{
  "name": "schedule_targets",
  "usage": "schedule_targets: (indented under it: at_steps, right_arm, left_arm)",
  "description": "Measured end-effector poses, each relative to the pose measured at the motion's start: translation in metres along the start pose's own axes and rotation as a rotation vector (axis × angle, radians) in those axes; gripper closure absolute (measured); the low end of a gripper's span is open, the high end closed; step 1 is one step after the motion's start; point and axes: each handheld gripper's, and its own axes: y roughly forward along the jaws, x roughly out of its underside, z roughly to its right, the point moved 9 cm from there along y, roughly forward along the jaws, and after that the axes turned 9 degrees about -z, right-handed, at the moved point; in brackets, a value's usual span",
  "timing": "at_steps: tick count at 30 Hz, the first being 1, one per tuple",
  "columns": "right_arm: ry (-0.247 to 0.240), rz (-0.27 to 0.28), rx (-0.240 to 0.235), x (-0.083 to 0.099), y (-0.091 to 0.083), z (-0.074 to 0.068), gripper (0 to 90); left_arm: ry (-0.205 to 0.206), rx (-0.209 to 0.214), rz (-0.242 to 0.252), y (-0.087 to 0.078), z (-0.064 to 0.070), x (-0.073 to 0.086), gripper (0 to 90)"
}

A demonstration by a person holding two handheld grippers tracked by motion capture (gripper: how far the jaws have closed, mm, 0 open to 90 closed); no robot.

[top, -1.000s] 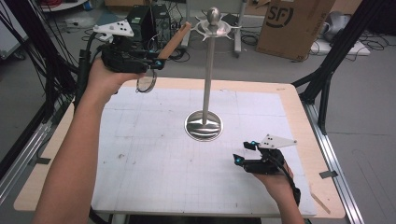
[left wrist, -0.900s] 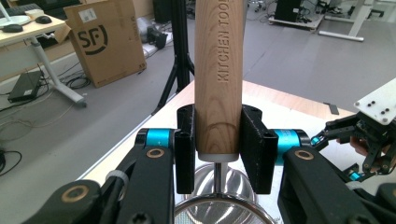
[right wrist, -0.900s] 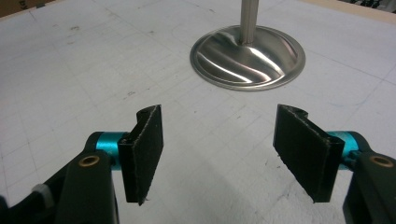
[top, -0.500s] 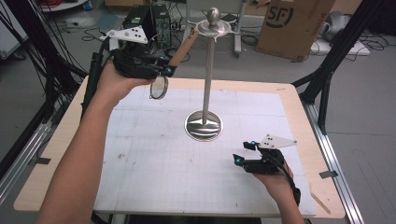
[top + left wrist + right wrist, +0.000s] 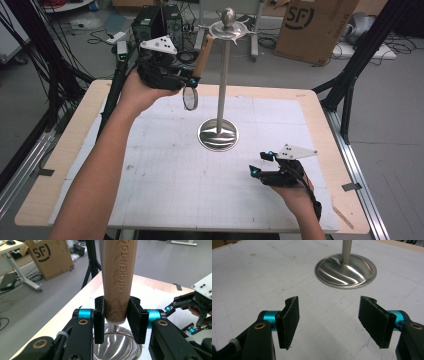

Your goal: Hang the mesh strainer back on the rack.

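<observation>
A steel rack stands mid-table: a round base (image 5: 218, 135), a thin pole (image 5: 223, 80) and a hooked top with a ball (image 5: 228, 22). My left gripper (image 5: 190, 80) is raised left of the pole and shut on the wooden handle (image 5: 120, 277) of a small strainer, stamped "KITCHEN TOO". The handle (image 5: 203, 52) leans up toward the rack's top; its round metal bowl (image 5: 190, 98) hangs below the jaws. Low on the table at the front right, my right gripper (image 5: 256, 165) stands open with nothing between its pads (image 5: 289, 320), facing the base (image 5: 345, 271).
A white gridded mat (image 5: 200, 175) covers the wooden table (image 5: 65, 150). Behind the table are a cardboard box (image 5: 312, 27), black tripod legs (image 5: 350, 85), cables and a dark machine (image 5: 155, 22) on the floor.
My left gripper has carried the strainer right and slightly up, bringing the handle's tip close to the rack's hooked top. The right gripper has stayed still.
</observation>
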Motion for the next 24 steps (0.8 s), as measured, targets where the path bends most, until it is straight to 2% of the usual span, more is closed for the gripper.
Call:
schedule_targets:
  at_steps: [6,11,24]
  right_arm:
    - [-0.004,-0.001,0.002,0.000,0.000,0.000,32.3]
    - [-0.005,-0.002,0.004,0.000,0.000,0.000,32.3]
    - [-0.007,-0.007,-0.002,0.000,0.001,-0.002,32.3]
  left_arm:
    - [0.000,0.005,0.002,0.003,0.001,0.000,67.7]
    - [-0.005,-0.023,-0.012,0.004,-0.003,0.005,56.3]
    - [-0.072,-0.042,-0.010,0.003,-0.010,0.029,43.2]
